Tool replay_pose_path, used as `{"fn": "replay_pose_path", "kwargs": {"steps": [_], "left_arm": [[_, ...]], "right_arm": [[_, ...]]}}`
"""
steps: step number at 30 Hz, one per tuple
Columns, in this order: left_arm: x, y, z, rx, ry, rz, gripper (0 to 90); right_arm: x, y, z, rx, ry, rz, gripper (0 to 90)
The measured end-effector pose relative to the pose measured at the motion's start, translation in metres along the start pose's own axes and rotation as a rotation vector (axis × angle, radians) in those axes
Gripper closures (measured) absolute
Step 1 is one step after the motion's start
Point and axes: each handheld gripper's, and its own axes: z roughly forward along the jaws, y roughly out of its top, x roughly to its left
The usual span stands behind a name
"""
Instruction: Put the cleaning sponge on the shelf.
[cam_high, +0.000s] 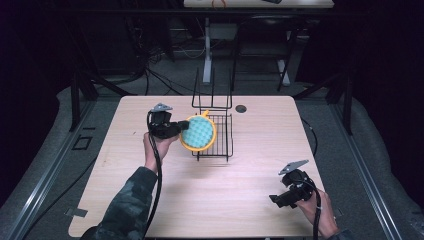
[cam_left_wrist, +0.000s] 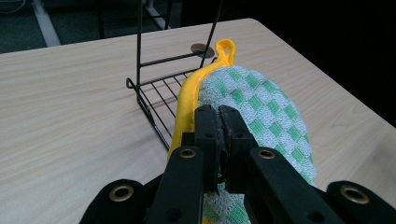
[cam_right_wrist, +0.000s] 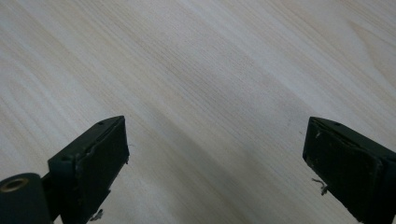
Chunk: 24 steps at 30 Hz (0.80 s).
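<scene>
My left claw (cam_left_wrist: 218, 122) is clamped on the near rim of the potholder (cam_left_wrist: 261, 112), holding it on edge, apparently for slotting into the wire rack (cam_left_wrist: 161, 100) just beyond. Its long axis runs away from the claw, yellow loop (cam_left_wrist: 226, 48) farthest. My right claw (cam_right_wrist: 215, 163) hangs wide open over bare table (cam_right_wrist: 196, 70), idle.

A: What surrounds the tabletop (cam_high: 250, 200)?

B: Pale wood grain, lit from above, a round grommet hole (cam_high: 241, 108) near its far edge. Grey floor (cam_high: 45, 145) around it, darkness beyond.

A: Further back?

B: Black cables (cam_high: 165, 80), white desk legs (cam_high: 206, 45).
</scene>
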Motion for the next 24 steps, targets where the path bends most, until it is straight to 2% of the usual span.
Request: {"fn": "replay_pose_path", "kwargs": {"steps": [5, 24], "left_arm": [[-0.003, -0.001, 0.011, 0.007, -0.003, -0.008, 87.2], [-0.01, 0.003, 0.027, 0.017, -0.017, -0.005, 87.0]], "right_arm": [[0.0, 0.0, 0.0, -0.002, -0.002, 0.001, 6.2], [0.0, 0.0, -0.001, 0.007, -0.002, -0.013, 6.2]]}}
